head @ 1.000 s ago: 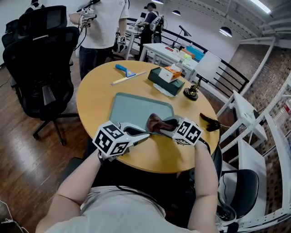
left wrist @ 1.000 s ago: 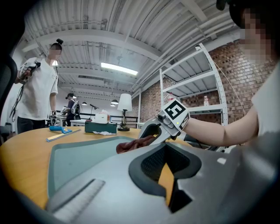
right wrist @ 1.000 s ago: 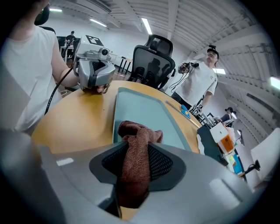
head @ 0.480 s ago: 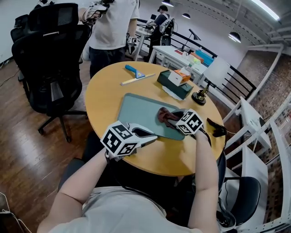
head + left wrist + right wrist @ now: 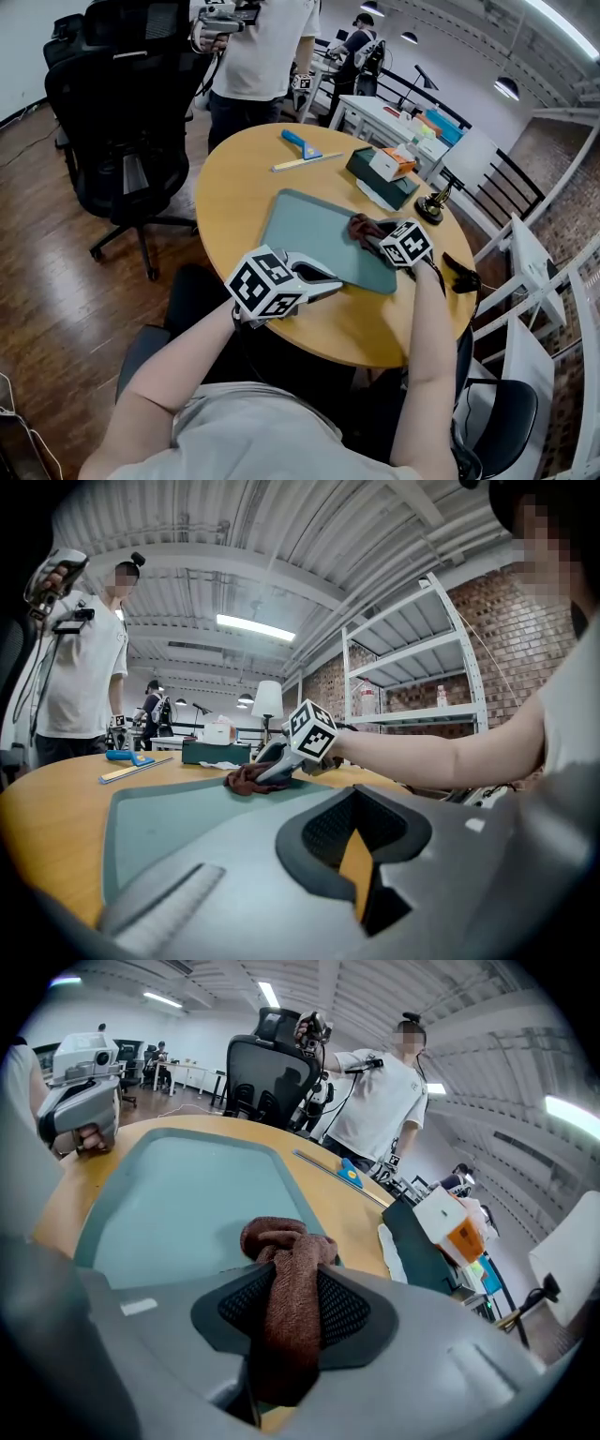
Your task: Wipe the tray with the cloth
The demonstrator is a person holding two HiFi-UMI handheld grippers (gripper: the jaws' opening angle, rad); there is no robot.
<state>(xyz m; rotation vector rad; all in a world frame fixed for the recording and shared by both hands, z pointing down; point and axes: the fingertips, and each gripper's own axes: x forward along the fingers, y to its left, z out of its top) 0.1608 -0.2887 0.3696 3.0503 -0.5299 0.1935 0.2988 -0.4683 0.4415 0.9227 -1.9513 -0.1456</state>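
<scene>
**A:** So, where is the cloth (image 5: 360,226)?

**B:** At about 2 o'clock on the tray (image 5: 309,230), bunched at the far right corner. The right gripper (image 5: 371,234) has it. A fold runs between the jaws and they pinch it, and a knot of cloth sticks out past the tips onto the tray.

**A:** And the arm behind it?

**B:** The right forearm (image 5: 422,347) is bare and nearly straight. It reaches in over the edge of the table (image 5: 234,187) from about 5 o'clock. The gripper tilts down and points toward 10 o'clock.

**A:** The other one?

**B:** The left gripper (image 5: 330,278) lies low at the tray's near rim, around 6 o'clock. It points toward 3 o'clock, at the right gripper. Its jaws are drawn close together with nothing between them. The left forearm (image 5: 178,370) comes in from 7 o'clock, also bare. Whether the tips touch the rim I cannot tell.

**A:** Anything else on the table?

**B:** A dark green box (image 5: 380,178) sits beyond the tray at 1 o'clock. A blue scraper (image 5: 302,143) is at 12 and a lamp (image 5: 433,208) base at 2. Off the table, a person (image 5: 258,47) stands past the far edge at 12. A black chair (image 5: 131,103) is at 10 o'clock.
</scene>
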